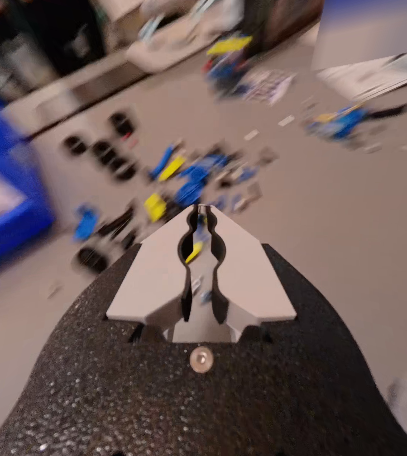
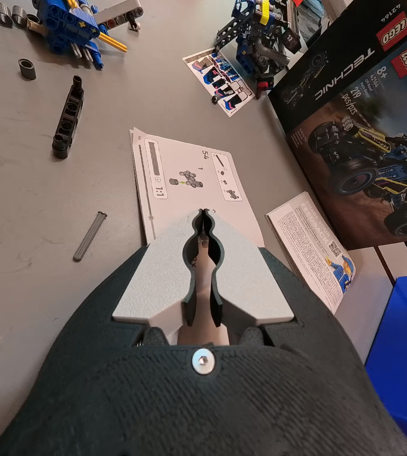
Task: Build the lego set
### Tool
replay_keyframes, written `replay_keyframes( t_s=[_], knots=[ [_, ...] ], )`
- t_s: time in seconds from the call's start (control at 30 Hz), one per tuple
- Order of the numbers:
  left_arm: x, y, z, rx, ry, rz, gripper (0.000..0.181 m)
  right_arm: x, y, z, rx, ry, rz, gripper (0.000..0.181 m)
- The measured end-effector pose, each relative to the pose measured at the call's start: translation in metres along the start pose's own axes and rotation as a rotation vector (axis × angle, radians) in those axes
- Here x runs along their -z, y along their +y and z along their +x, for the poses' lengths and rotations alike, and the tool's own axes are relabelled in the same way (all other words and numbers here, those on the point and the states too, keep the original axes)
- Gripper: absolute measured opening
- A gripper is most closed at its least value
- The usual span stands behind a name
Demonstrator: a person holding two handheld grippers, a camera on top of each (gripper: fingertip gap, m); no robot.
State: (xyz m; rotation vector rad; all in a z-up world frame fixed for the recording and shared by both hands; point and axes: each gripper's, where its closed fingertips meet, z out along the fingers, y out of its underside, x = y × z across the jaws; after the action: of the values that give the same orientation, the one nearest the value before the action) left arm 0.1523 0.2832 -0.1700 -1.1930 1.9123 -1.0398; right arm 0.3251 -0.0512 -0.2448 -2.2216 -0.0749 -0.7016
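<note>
My left gripper [image 1: 202, 209] has its jaws pinched narrow on a small pale piece [image 1: 202, 209] at the very tips; motion blur hides what kind. Beyond it, loose blue and yellow lego parts [image 1: 192, 177] lie scattered on the grey worktop [image 1: 321, 222], with black tyres [image 1: 113, 158] at eleven o'clock. My right gripper [image 2: 203, 210] has its jaws closed tip to tip, holding nothing, above the open instruction booklet [image 2: 185, 172]. A grey axle [image 2: 89, 236] lies at nine o'clock, a black beam [image 2: 68, 118] at ten, a blue sub-assembly [image 2: 70, 27] at eleven, the part-built buggy [image 2: 259, 39] at one, beside the set's box [image 2: 370, 118].
</note>
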Motion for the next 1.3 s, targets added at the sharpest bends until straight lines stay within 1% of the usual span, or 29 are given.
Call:
replay_keyframes(
  t_s=[0.03,0.07,0.1,0.13,0.2,0.3,0.4,0.5,0.6,0.67,0.77,0.8,0.87,0.97,1.03,1.07,1.13,1.2,1.27,1.3],
  knots=[
    [-0.015,-0.018,0.032,-0.021,0.099,0.061,0.004,0.0,0.0,0.0,0.0,0.0,0.0,0.0],
    [-0.03,-0.029,0.063,-0.046,0.188,0.094,0.004,0.0,0.0,0.0,0.001,0.001,0.0,0.0],
    [-0.046,-0.033,0.09,-0.077,0.26,0.092,0.004,0.0,0.0,0.0,0.004,0.004,0.0,0.0],
    [-0.062,-0.031,0.113,-0.11,0.315,0.057,0.004,0.0,0.0,0.0,0.008,0.007,0.001,0.0],
    [-0.09,-0.021,0.146,-0.174,0.381,-0.038,0.004,0.0,0.0,0.0,0.013,0.011,0.002,0.0],
    [-0.112,-0.015,0.172,-0.281,0.42,-0.099,0.004,0.0,0.0,0.0,0.014,0.012,0.002,0.0],
    [-0.125,-0.002,0.181,-0.294,0.435,-0.178,0.005,0.0,0.0,0.0,0.014,0.012,0.002,0.0],
    [-0.129,0.002,0.185,-0.29,0.454,-0.18,0.006,0.0,0.0,0.0,0.012,0.007,0.003,0.0],
    [-0.129,-0.002,0.181,-0.289,0.449,-0.159,0.009,0.0,0.0,0.0,0.015,0.007,0.004,0.0],
    [-0.125,-0.006,0.173,-0.282,0.445,-0.141,0.014,0.0,0.0,0.0,0.021,0.012,0.005,0.0],
    [-0.115,-0.02,0.162,-0.241,0.483,-0.072,0.016,0.001,-0.001,0.0,0.038,0.028,0.007,0.0],
    [-0.113,-0.028,0.156,-0.223,0.475,-0.04,0.016,0.001,-0.001,0.0,0.045,0.035,0.008,0.0],
    [-0.113,-0.046,0.138,-0.186,0.419,0.04,0.015,0.001,-0.001,0.0,0.061,0.049,0.011,0.0],
    [-0.123,-0.077,0.107,-0.09,0.243,0.197,0.016,0.001,-0.004,0.0,0.118,0.081,0.031,0.0],
    [-0.13,-0.093,0.084,-0.077,0.071,0.319,0.022,0.002,-0.007,0.004,0.162,0.127,0.048,0.0],
    [-0.133,-0.097,0.073,-0.1,-0.029,0.357,0.025,0.005,-0.01,0.008,0.187,0.162,0.059,0.0],
    [-0.134,-0.097,0.06,-0.193,-0.181,0.358,0.034,0.013,-0.017,0.016,0.204,0.228,0.099,0.0],
    [-0.133,-0.095,0.054,-0.33,-0.305,0.323,0.041,0.021,-0.02,0.018,0.176,0.244,0.131,0.0],
    [-0.13,-0.092,0.049,-0.45,-0.413,0.304,0.044,0.024,-0.016,0.023,0.133,0.255,0.121,0.0],
    [-0.13,-0.091,0.048,-0.49,-0.442,0.29,0.046,0.025,-0.01,0.029,0.107,0.279,0.089,0.0]
  ],
)
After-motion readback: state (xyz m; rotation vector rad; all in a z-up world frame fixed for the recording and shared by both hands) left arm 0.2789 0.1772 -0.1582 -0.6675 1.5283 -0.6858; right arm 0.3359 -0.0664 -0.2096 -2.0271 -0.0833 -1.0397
